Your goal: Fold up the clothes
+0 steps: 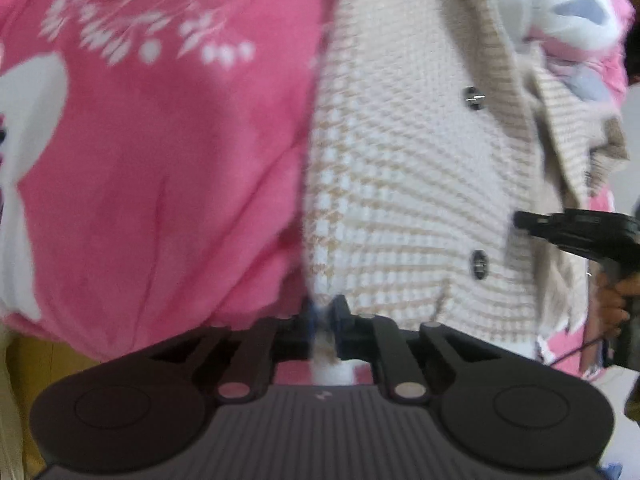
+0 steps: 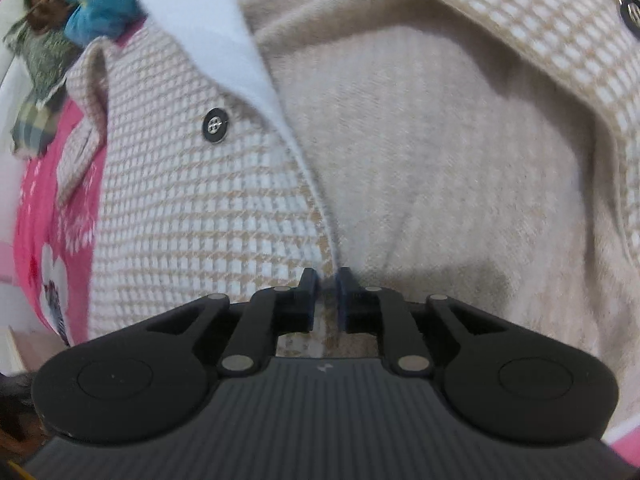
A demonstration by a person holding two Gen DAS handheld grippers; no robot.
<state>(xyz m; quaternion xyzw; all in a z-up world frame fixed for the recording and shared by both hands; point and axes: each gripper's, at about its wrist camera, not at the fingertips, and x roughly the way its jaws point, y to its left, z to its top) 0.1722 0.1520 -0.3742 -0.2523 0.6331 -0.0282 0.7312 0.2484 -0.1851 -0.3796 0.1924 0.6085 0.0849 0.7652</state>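
Left wrist view. Your left gripper [image 1: 323, 320] sits at the lower centre of the frame, its jaws drawn close together and pinching the lower edge of the checked jacket [image 1: 400, 184]. A strip of that fabric shows between the two fingers. The jacket fills the centre and right of the frame, lying on a pink floral sheet [image 1: 160, 180] that covers the left half. Two dark buttons show on the jacket: one button [image 1: 474, 98] at upper right and a second button [image 1: 479, 265] at lower right. At the right edge, the right gripper [image 1: 520, 220] reaches in from the side with its tip touching the jacket just above the lower button. The hand [image 1: 616, 304] holding it shows below, at the right edge. This view does not show how that gripper's jaws stand.

Right wrist view. Your right gripper [image 2: 328, 296] sits at the lower centre, its jaws nearly closed and clamped on the front edge of the jacket [image 2: 200, 200], where the checked panel meets the plain beige lining [image 2: 440, 160]. Fabric shows in the narrow gap between the fingers. A white collar [image 2: 224, 40] runs from upper left down toward the gripper. A dark button [image 2: 216, 125] lies left of the collar. The pink sheet [image 2: 48, 216] shows along the left edge. A blue cloth [image 2: 96, 0] lies at the upper left corner.
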